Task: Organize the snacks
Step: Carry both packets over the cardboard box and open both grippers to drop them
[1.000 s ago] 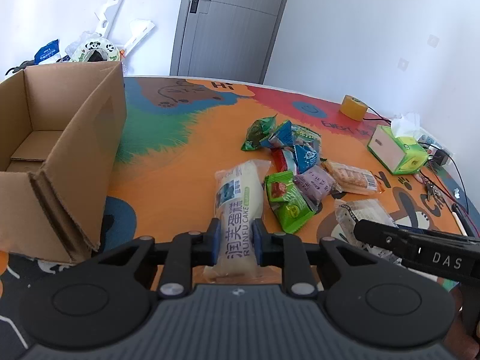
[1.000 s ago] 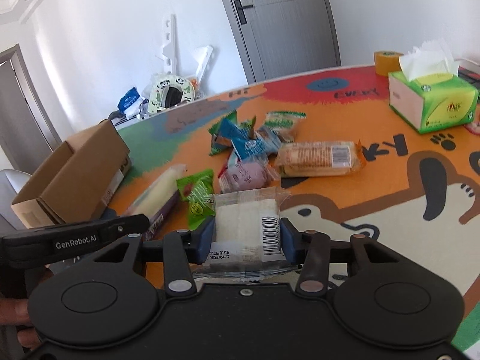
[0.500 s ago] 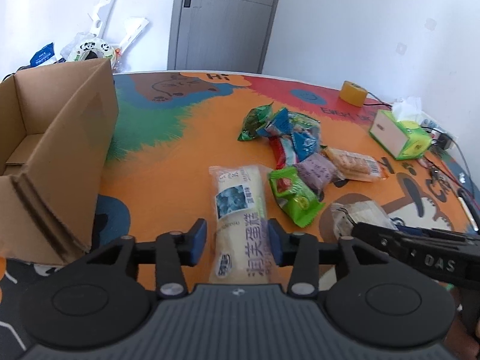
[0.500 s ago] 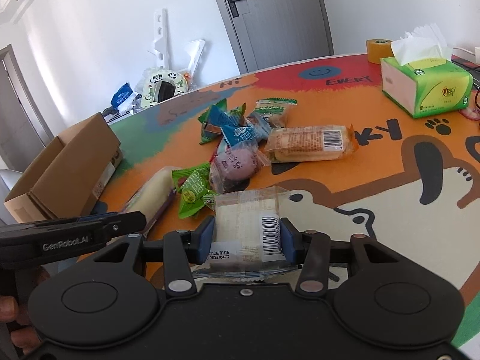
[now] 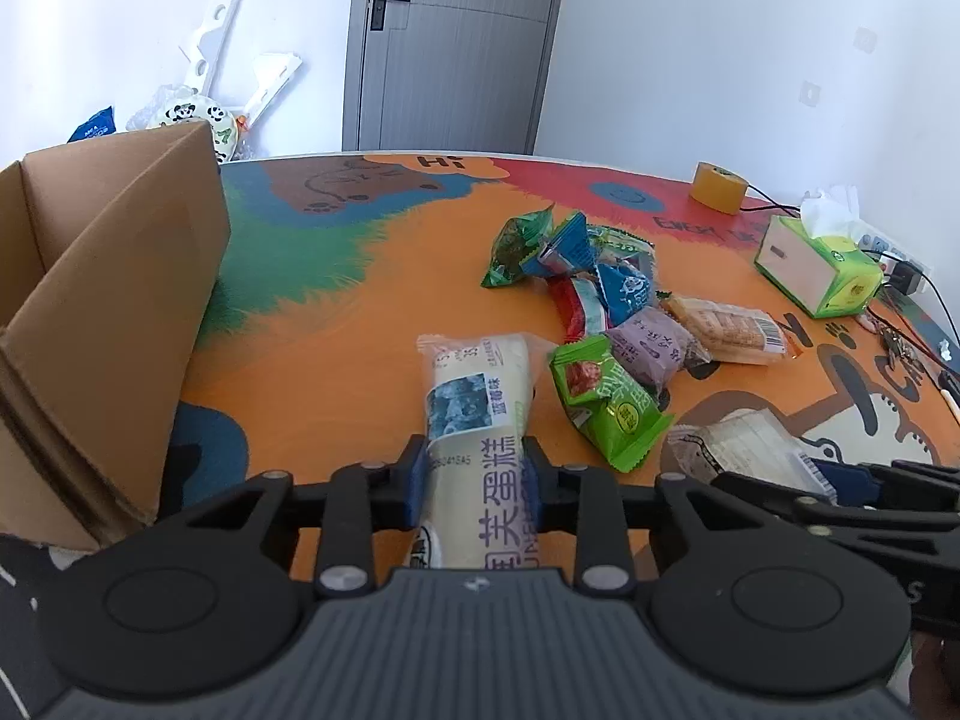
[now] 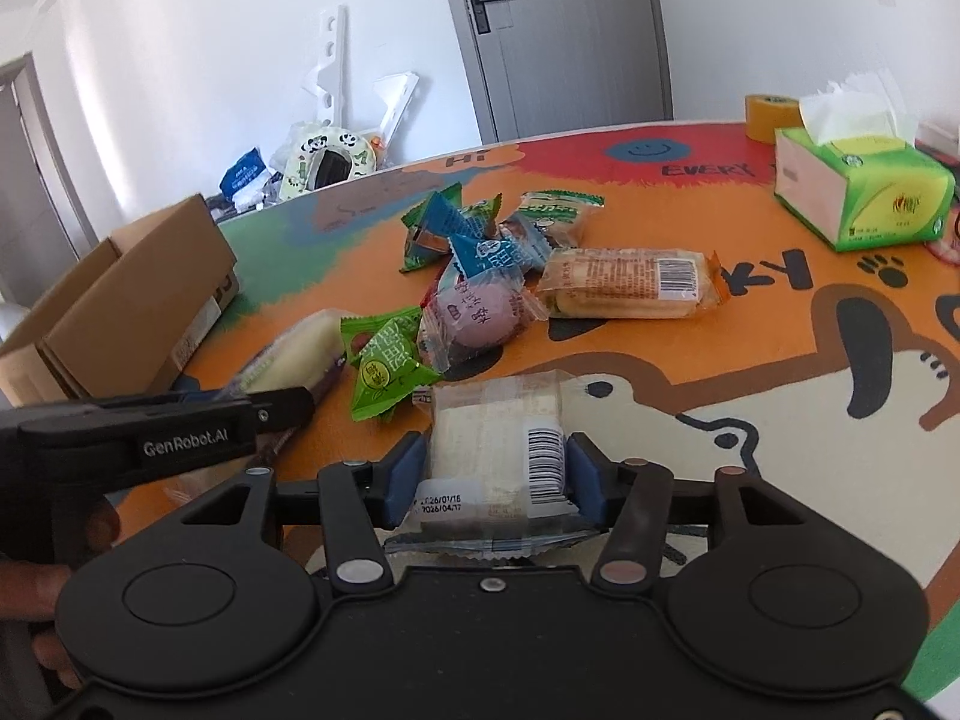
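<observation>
On the painted orange tabletop [image 5: 336, 360], two snacks are held at once. The left gripper [image 5: 477, 483] is closed on a long white plastic-wrapped cake roll with a blue label [image 5: 477, 408], clamped near its close end. The right gripper [image 6: 492, 480] is closed on a squarish clear-wrapped white cake with a barcode sticker [image 6: 498, 432], pinched at its sides.

A slip is judged possible for the roll: most of its length projects beyond the pads, so it may sag or swivel when lifted. The soft cake could be crushed if squeezed harder. Its wrapper lies just beside the bright green crinkled packet [image 6: 387, 369], which might be dragged along. A collision of the two tools is also conceivable, since they are held close together.

One open brown cardboard box [image 5: 114, 312] stands to the left, the likely destination. Besides the two gripped snacks, about seven loose packets are counted in the pile, though overlap makes this uncertain. One green tissue box [image 6: 864, 195] and one yellow tape roll [image 5: 717, 195] are seen.
</observation>
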